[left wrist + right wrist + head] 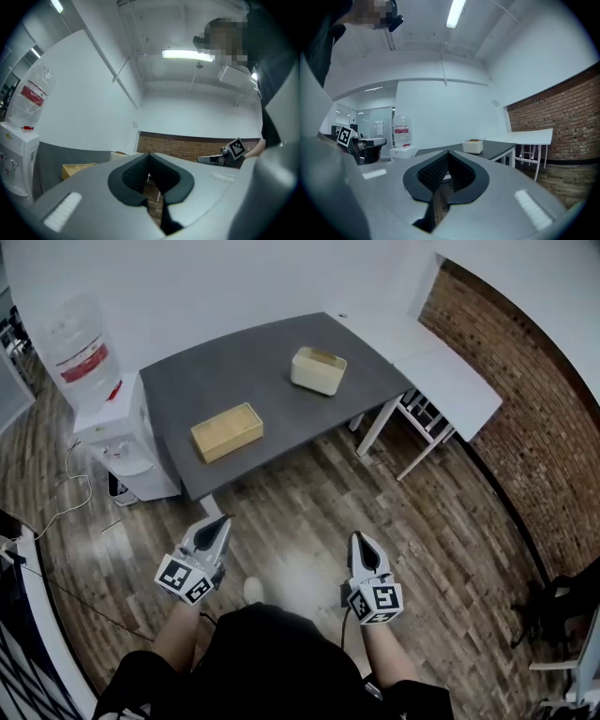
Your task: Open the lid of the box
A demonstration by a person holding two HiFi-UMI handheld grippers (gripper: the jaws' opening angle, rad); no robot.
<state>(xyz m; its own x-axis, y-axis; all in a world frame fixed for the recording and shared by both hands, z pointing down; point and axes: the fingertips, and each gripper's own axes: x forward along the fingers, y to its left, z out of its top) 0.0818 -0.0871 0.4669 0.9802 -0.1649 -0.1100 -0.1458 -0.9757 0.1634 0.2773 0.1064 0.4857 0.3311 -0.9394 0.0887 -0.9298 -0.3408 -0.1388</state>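
Two boxes stand on the dark grey table [281, 343]. One is a flat wooden box [226, 432] near the front edge, the other a cream box with a wooden lid [318, 370] farther back. Both grippers hang over the floor in front of the table, well short of the boxes. My left gripper [223, 520] is shut with nothing in it, and so is my right gripper [358, 537]. In the left gripper view the closed jaws [149, 153] point past the wooden box [77, 169]. The right gripper view shows the shut jaws [448, 152] aimed toward the cream box [473, 146].
A water dispenser [103, 418] stands against the table's left end. A white table [441, 362] adjoins on the right, with a brick wall [534, 437] behind it. Wooden floor lies between me and the table. Cables [66, 502] trail at left.
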